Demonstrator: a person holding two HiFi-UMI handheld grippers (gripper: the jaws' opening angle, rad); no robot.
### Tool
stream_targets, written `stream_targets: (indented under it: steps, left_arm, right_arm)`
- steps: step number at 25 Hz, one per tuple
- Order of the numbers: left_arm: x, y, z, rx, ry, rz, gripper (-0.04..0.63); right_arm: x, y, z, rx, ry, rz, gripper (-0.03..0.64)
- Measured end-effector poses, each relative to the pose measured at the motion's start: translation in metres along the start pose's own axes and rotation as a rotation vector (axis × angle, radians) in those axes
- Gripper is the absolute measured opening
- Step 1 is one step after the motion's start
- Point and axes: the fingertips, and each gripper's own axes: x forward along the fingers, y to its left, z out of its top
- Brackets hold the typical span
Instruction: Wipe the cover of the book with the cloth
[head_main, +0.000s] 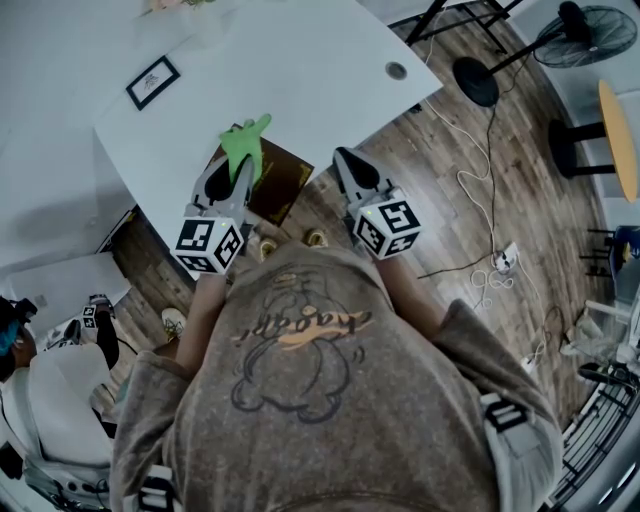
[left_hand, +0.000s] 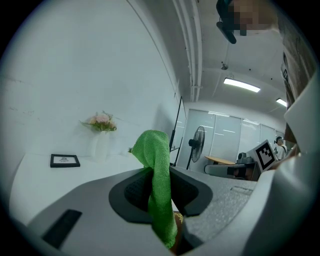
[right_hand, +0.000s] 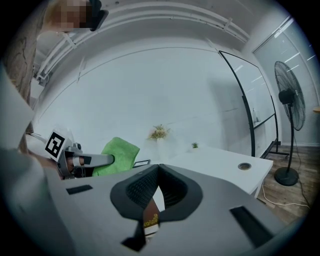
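Your left claw (head_main: 238, 175) grips the green cloth (head_main: 245, 143), whose long axis points away from you over the brown book (head_main: 287, 182). Your right claw (head_main: 343, 160) is clenched and empty.

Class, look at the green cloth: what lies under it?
A brown book on the white table lies below the cloth. The cloth and the left gripper hide part of its cover.

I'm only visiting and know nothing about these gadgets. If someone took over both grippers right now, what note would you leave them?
Left gripper: shut on the cloth, held up over the book.
Right gripper: jaws shut, empty, beside the book.
Book: closed, at the near edge of the table.
Done: cloth in grip.
Left: lower the cloth onto the cover and wipe.
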Motion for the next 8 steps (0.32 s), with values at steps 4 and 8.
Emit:
stream_targets:
  steps: [4,8]
  left_arm:
    - [0.006,0.006,-0.01,-0.002,0.004,-0.001,0.078]
    - [0.009,0.008,-0.017,-0.005,0.013,0.0,0.078]
  right_arm:
    - [0.008,-0.002,-0.007,0.0,0.003,0.002,-0.008]
    - [0.01,-0.003,-0.011,0.0,0.011,0.005,-0.008]
